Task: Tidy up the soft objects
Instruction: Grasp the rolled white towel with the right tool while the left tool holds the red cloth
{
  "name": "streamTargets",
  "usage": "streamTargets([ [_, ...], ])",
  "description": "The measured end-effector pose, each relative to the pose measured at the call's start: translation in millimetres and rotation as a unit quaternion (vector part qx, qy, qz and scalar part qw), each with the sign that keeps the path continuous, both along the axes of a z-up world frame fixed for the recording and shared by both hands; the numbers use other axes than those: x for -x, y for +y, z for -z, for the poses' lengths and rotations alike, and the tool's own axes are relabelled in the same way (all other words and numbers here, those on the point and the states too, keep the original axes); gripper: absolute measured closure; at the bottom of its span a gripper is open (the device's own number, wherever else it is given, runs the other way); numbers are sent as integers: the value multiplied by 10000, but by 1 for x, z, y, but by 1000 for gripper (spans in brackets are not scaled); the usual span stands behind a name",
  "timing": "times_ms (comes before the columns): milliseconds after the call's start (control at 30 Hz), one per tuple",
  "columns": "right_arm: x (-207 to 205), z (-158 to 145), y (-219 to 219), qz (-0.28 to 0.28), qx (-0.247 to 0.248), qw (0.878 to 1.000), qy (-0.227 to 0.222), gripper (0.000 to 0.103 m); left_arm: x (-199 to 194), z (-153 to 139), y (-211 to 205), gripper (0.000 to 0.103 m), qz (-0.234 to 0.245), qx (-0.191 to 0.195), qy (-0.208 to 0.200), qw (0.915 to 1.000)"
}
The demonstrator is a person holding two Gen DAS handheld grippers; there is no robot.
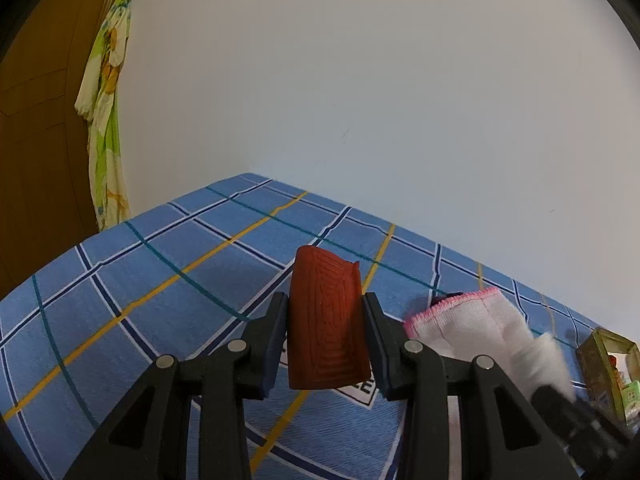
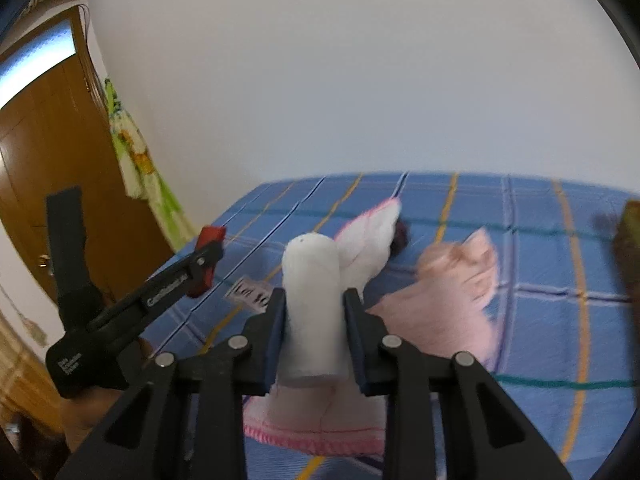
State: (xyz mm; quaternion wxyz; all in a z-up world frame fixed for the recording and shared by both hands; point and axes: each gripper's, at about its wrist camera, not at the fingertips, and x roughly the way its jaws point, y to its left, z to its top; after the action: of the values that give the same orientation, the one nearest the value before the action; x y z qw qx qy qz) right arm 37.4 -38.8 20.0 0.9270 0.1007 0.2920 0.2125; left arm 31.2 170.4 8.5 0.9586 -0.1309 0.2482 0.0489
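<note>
My left gripper [image 1: 326,298] is shut on a rust-red rolled cloth [image 1: 326,328], held upright above the blue plaid bed sheet [image 1: 160,280]. From the right wrist view the same left gripper [image 2: 208,256] shows at the left with the red roll [image 2: 211,236] at its tips. My right gripper [image 2: 315,296] is shut on a white rolled cloth [image 2: 312,304], with both pads against its sides. A white cloth with pink edging [image 2: 368,248] lies on the sheet behind and beneath the roll. A pale pink cloth [image 2: 452,300] lies crumpled to its right.
A small dark item [image 2: 400,236] peeks out behind the pink-edged cloth. A yellow-green box [image 1: 604,368] stands at the sheet's right side. A floral cloth [image 1: 106,120] hangs by the wooden door [image 2: 48,152]. A white wall backs the bed.
</note>
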Motion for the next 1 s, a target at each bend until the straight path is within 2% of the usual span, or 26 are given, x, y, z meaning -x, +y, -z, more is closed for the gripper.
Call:
streamTargets([
  [100,11,-10,-13,290,100,9988,-386,74,1,0,-6,63,63,-113,-62,9999],
  [167,11,-11,-26,155,-205,9992,-318,74,0,1,-10,63,95,-162,-35,9998],
  [267,7,-3,-39,-80,-796,9968,97,74,0,2,-14,63,124,-243,1,9996],
  [333,-4,8,-39,-353,-1108,9910,656,74,-1,3,-15,63,129,-279,31,9995],
  [400,-11,19,-26,-404,-839,9907,995,74,-1,4,-14,63,105,-266,63,9996],
  [467,-11,23,-18,-235,-226,9945,995,72,-2,5,-12,63,96,-217,88,9997],
  [533,-6,20,-15,-114,146,9960,871,68,-3,5,-12,63,94,-207,117,9997],
  [567,-3,17,-16,-16,249,9969,749,61,-3,5,-13,63,100,-219,116,9996],
  [633,8,8,-16,250,518,9976,375,56,-2,4,-14,63,111,-260,93,9996],
  [700,16,-1,-14,372,754,9965,32,56,-1,3,-15,63,92,-299,75,9995],
  [767,19,-7,-10,313,783,9963,-145,56,-1,3,-16,63,80,-303,85,9995],
  [900,16,0,7,-20,832,9965,-1,57,-1,4,-17,63,40,-282,99,9995],
  [967,17,5,12,-209,920,9955,61,67,-1,4,-16,63,17,-265,94,9996],
  [1000,19,6,16,-321,954,9949,58,68,0,4,-16,63,0,-257,98,9996],
])
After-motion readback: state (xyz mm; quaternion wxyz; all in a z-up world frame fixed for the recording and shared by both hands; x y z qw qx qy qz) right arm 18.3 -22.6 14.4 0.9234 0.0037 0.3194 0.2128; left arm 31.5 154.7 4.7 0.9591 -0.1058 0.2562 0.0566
